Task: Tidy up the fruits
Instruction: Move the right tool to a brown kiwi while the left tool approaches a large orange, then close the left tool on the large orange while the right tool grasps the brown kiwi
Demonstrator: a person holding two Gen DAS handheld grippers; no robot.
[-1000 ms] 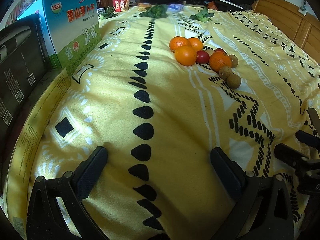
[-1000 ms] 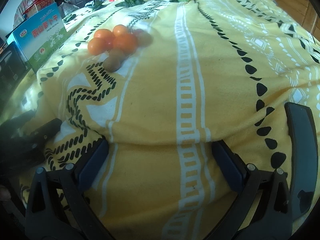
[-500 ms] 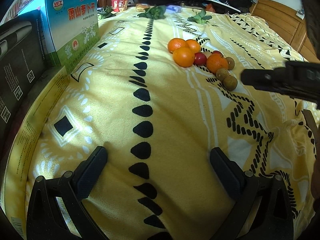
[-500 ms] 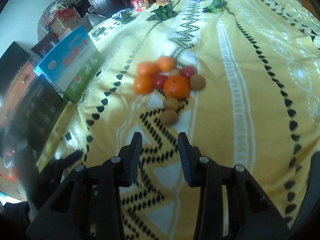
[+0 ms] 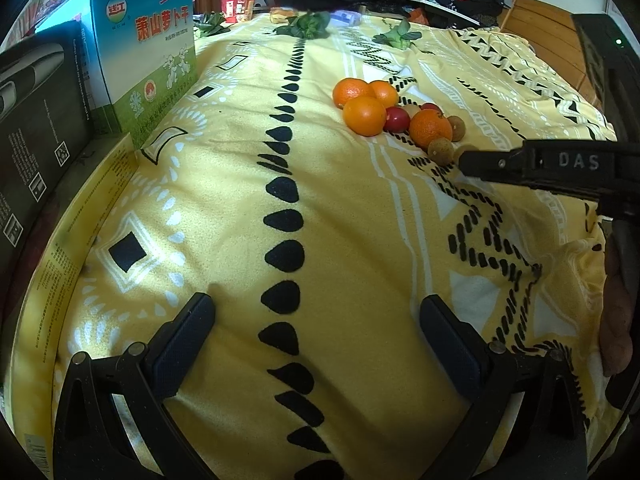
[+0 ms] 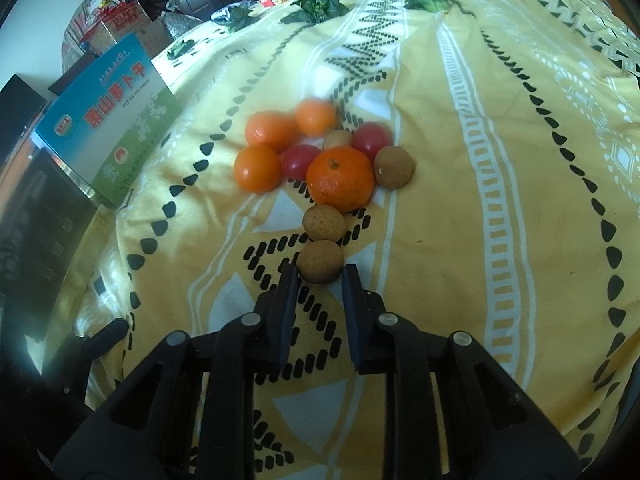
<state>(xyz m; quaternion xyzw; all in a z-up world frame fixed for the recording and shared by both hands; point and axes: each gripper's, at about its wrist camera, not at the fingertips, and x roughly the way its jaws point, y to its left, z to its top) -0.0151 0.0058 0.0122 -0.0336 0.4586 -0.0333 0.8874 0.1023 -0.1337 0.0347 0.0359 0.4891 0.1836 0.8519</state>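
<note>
A pile of fruit lies on the yellow patterned blanket [image 5: 224,216]: several oranges [image 6: 340,178] [image 5: 364,116], two small red fruits [image 6: 299,161] and several brown round fruits [image 6: 324,222]. My right gripper [image 6: 320,276] has its jaws drawn narrow. The nearest brown fruit [image 6: 320,260] sits between its very tips, at the pile's near end. In the left wrist view the right gripper [image 5: 464,162] reaches in from the right to that end of the pile. My left gripper [image 5: 316,320] hangs open over bare blanket, well short of the fruit.
A blue-and-green carton [image 5: 140,68] and a black box [image 5: 36,120] stand along the left edge. Leafy greens [image 5: 308,26] and a red cup [image 5: 238,8] lie at the far end. A wooden bed frame [image 5: 548,44] runs along the right. A hand [image 5: 616,320] shows at the right.
The right gripper went from wide open to narrow, swung toward the fruit pile and came up to the nearest brown fruit. It entered the left wrist view. The left gripper stayed put.
</note>
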